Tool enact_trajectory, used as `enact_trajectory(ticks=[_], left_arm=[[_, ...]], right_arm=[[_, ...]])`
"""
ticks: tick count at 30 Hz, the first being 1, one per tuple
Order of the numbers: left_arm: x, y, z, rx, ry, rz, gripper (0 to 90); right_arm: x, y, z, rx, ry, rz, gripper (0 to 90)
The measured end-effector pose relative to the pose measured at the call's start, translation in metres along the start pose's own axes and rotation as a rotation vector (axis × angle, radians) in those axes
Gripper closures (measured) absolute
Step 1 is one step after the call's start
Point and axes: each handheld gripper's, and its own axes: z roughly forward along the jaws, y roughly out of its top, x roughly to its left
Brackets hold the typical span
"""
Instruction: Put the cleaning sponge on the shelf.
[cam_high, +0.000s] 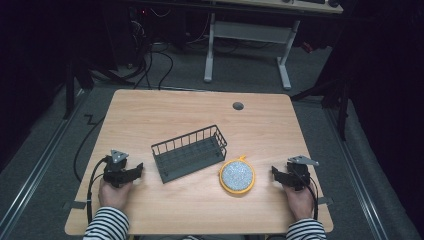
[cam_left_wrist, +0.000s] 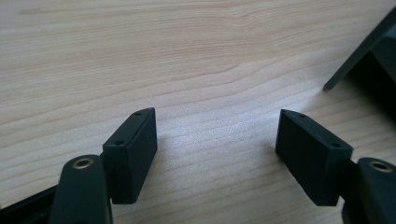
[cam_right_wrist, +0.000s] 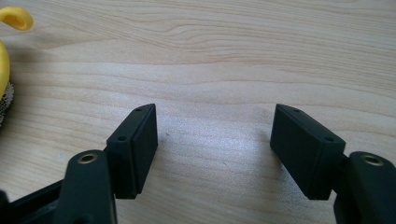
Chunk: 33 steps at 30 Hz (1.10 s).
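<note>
- Black jaws of the left gripper (cam_high: 131, 172) and right gripper (cam_high: 278, 175) stand apart, empty, resting on the table (cam_high: 150, 107).
- Yellow-rimmed scrubber (cam_high: 237, 176) lies just right of the wire basket (cam_high: 190, 152); a careless reach could shove it away.
- Basket's rim may snag the left gripper nearby.
</note>
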Motion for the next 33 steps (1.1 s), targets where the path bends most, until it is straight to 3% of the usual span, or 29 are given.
enact_trajectory(ticks=[3,10,14,21,28,30,33], left_arm=[[0.0,0.0,0.0,0.0,0.001,0.0,29.7],[0.0,0.0,0.001,-0.002,0.005,-0.007,29.5],[0.0,0.0,0.001,-0.002,0.008,-0.008,29.4],[0.001,0.0,0.0,-0.005,0.006,-0.019,29.1],[0.0,0.0,0.0,-0.002,0.009,-0.015,29.1],[0.0,0.0,0.001,-0.003,0.013,-0.014,29.1],[0.0,0.0,0.001,-0.003,0.016,-0.014,28.7]], right_arm=[[0.0,0.0,0.0,0.002,0.002,-0.01,32.3],[-0.001,0.006,-0.003,0.073,0.015,-0.014,34.2],[0.004,0.007,-0.005,0.087,0.02,-0.026,36.3],[0.014,0.011,-0.016,0.078,0.055,-0.024,37.8],[0.034,0.019,-0.026,0.086,0.131,-0.086,38.8],[0.038,0.022,-0.029,0.08,0.151,-0.085,38.9],[0.045,0.026,-0.033,0.056,0.153,-0.096,36.0]])
